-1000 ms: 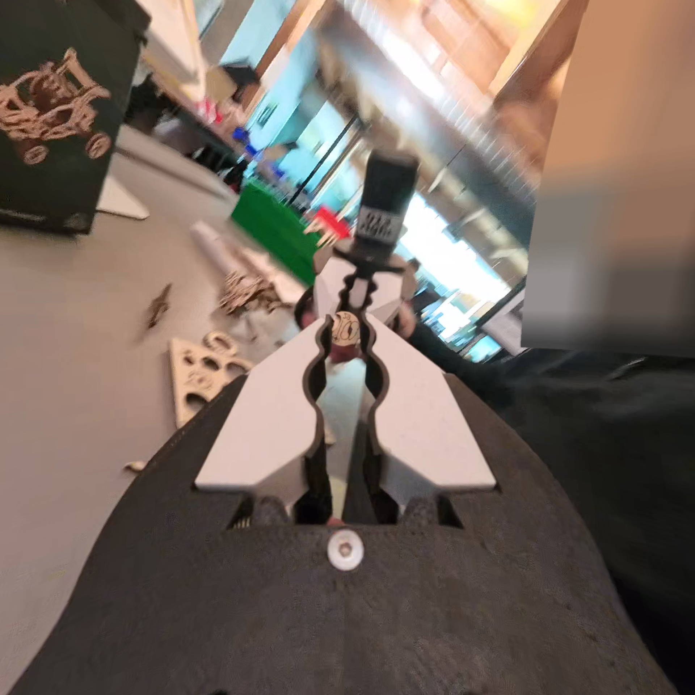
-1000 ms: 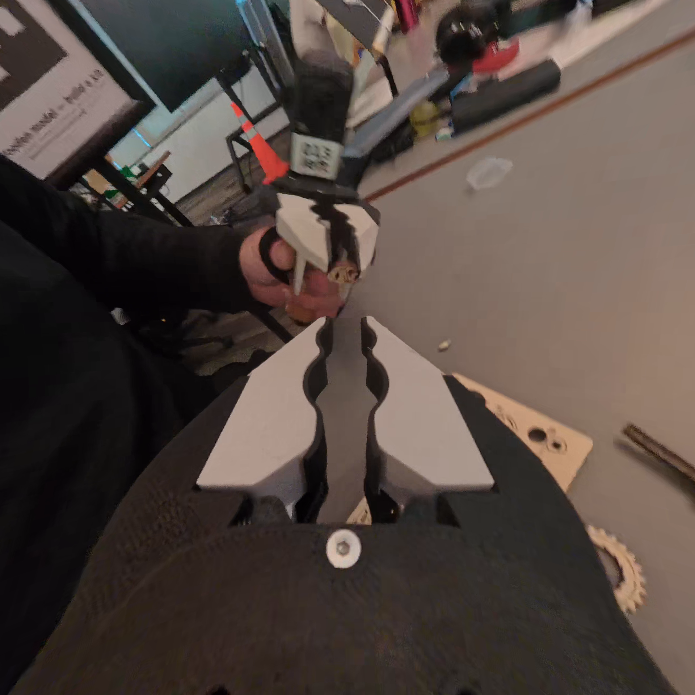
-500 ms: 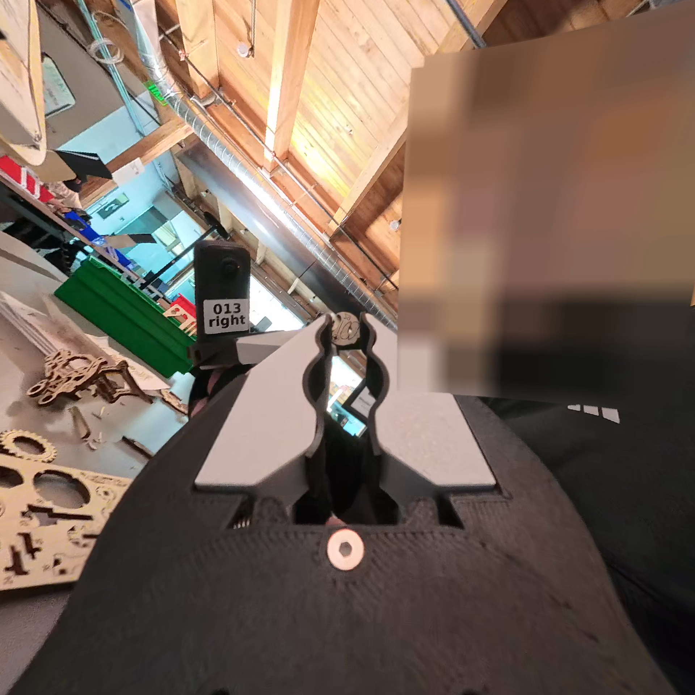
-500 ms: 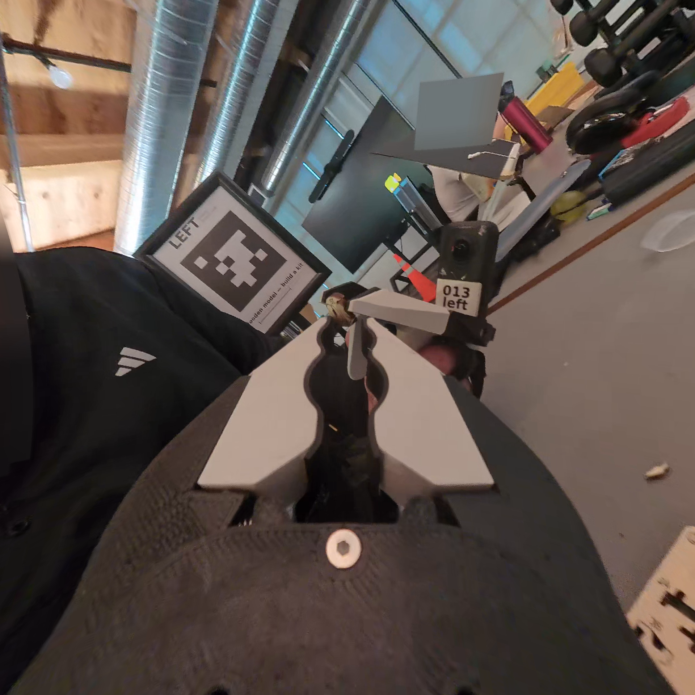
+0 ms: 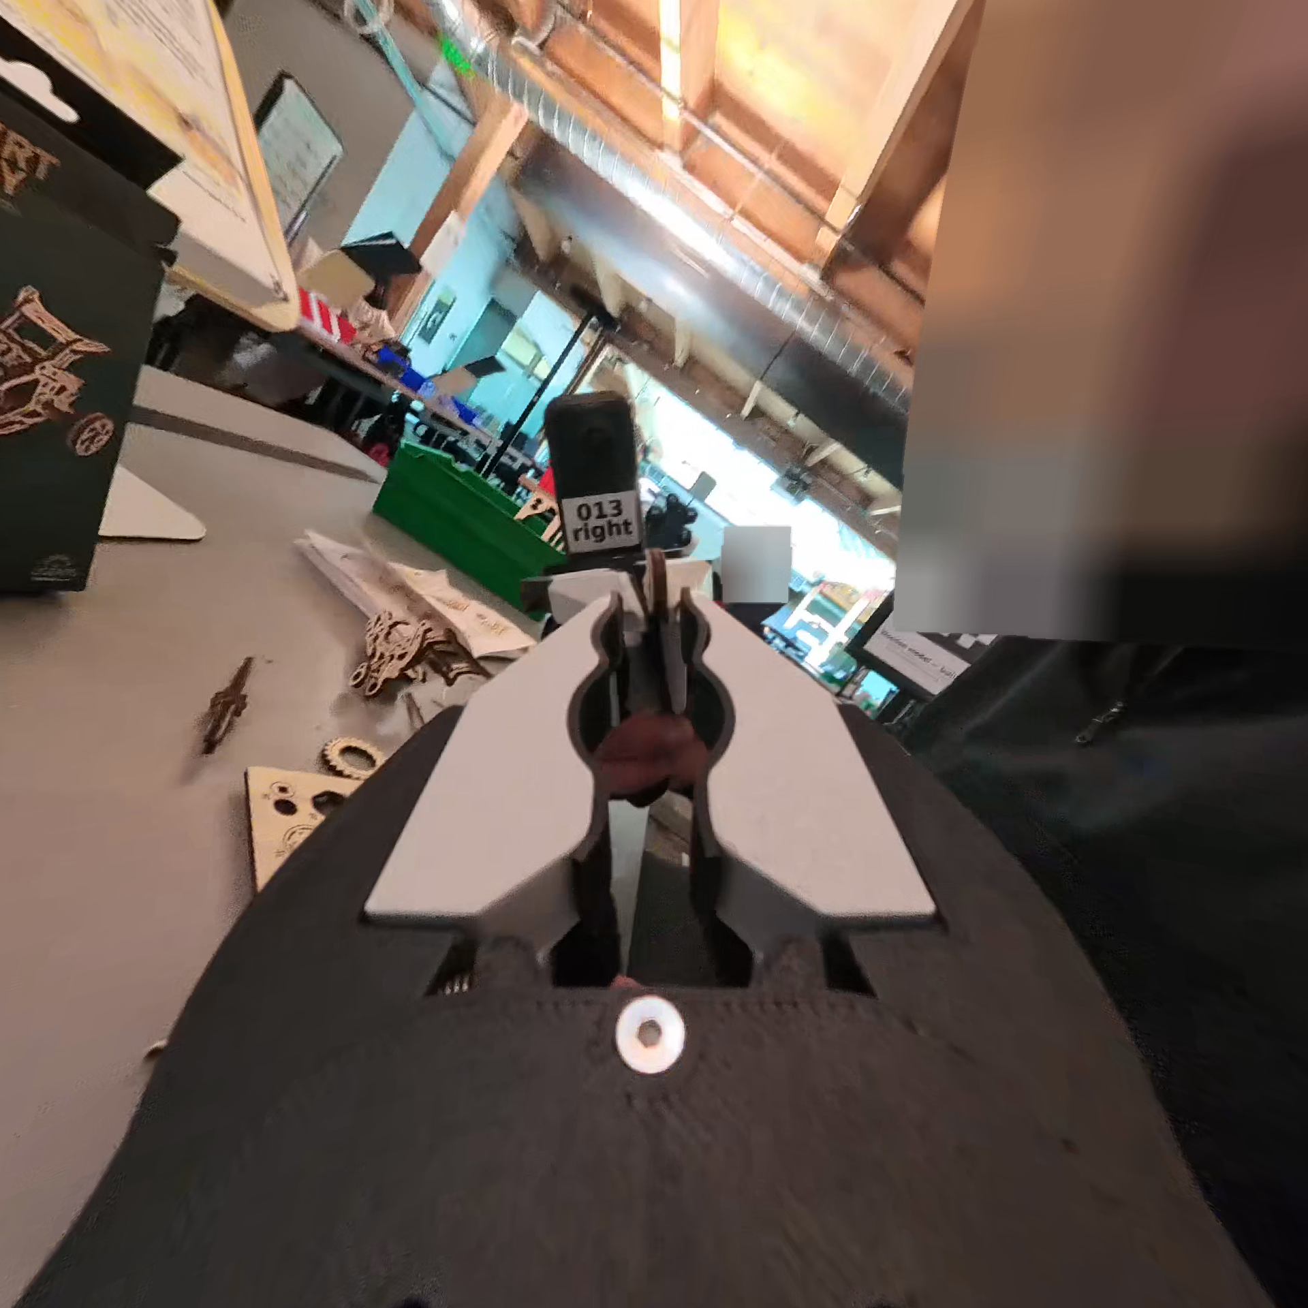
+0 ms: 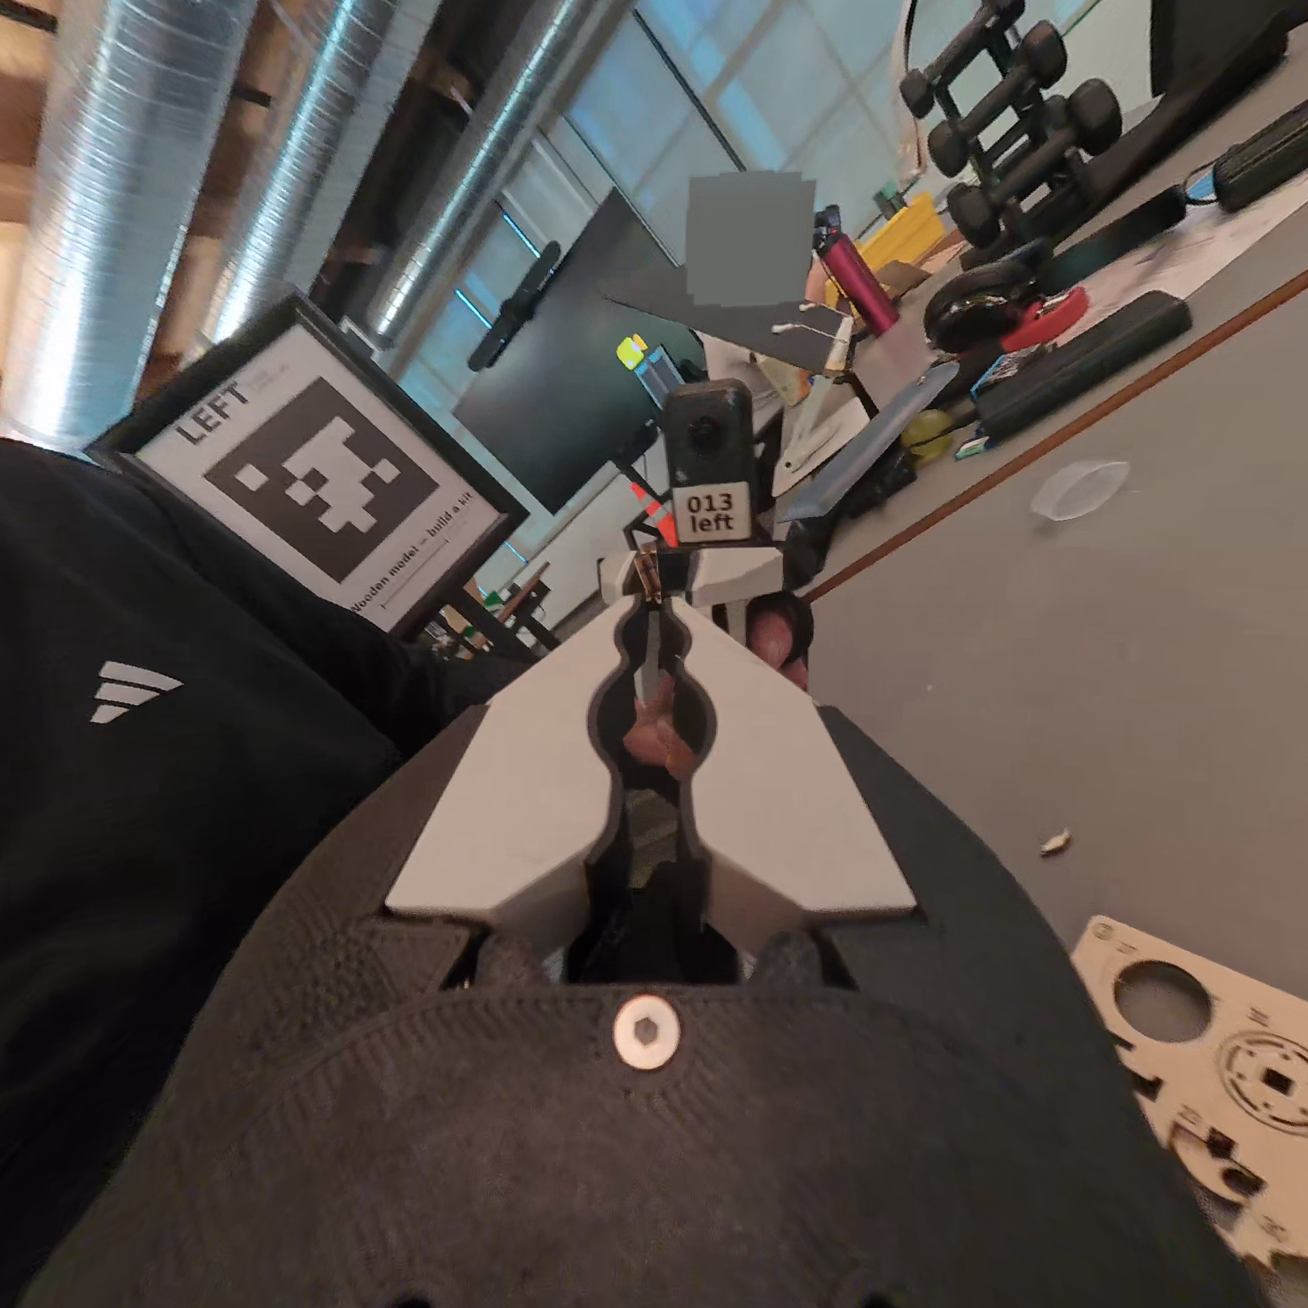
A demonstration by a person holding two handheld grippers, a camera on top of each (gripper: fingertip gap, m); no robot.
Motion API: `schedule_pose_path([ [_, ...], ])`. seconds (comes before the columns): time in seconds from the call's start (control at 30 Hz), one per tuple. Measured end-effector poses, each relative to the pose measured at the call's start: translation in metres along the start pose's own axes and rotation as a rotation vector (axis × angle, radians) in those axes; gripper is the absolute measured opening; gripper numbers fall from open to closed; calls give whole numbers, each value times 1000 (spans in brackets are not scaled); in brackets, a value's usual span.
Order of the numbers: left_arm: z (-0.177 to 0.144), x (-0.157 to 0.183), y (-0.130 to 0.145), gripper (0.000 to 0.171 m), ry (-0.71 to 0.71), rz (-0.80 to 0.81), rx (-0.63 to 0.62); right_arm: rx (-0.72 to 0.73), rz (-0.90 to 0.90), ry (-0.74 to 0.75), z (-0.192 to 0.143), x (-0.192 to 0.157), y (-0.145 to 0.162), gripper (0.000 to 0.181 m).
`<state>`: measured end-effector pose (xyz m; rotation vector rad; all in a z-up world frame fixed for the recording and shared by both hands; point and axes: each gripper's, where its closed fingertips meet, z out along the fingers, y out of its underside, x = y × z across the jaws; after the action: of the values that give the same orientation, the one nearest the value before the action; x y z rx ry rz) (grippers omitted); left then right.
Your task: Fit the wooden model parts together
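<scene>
My left gripper (image 5: 651, 601) is shut on a small round wooden part (image 5: 658, 577), seen edge-on at its tips. It is held up above the grey table (image 5: 106, 778). The right gripper faces it head-on, and that gripper's black camera (image 5: 593, 453) stands just behind the part. In the right wrist view my right gripper (image 6: 652, 610) is narrowly open and holds nothing. Its tips sit right at the same wooden part (image 6: 650, 575), which is pinched in the left gripper's white fingers (image 6: 736, 573). I cannot tell whether they touch. A hand (image 6: 775, 637) grips the left tool.
On the table lie a punched wooden sheet (image 5: 297, 814), a gear ring (image 5: 350, 756), a partly built wooden assembly (image 5: 403, 647) and a dark strip (image 5: 226, 701). A dark kit box (image 5: 56, 425) and green bin (image 5: 460, 509) stand behind. Another punched sheet (image 6: 1203, 1062) lies lower right. Left and right tips are no more than a few centimetres apart.
Both views have tipped down from the ceiling toward the table. The grippers now point straight at each other, tip to tip. The wooden part now shows edge-on rather than face-on.
</scene>
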<state>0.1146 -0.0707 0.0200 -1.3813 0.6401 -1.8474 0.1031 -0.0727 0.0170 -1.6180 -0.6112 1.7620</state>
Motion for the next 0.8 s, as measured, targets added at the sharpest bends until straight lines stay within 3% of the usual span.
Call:
schedule_pose_path([
  [0.1, -1, -4, -1, 1, -45, 34, -14, -53, -48, 63, 0, 5, 3, 0],
  [0.27, -2, -4, 1, 0, -51, 8, -36, -66, -123, 108, -4, 6, -2, 6],
  [0.5, 1, -7, 6, 1, -75, 3, -74, -69, -142, 108, -7, 7, -4, 1],
  [0.7, -3, -14, 4, 0, -147, 25, -66, -71, -227, 213, -7, 14, -5, 0],
  [0.8, -11, -20, -1, 0, -167, -11, -36, -28, -161, 200, -12, 19, -10, 0],
])
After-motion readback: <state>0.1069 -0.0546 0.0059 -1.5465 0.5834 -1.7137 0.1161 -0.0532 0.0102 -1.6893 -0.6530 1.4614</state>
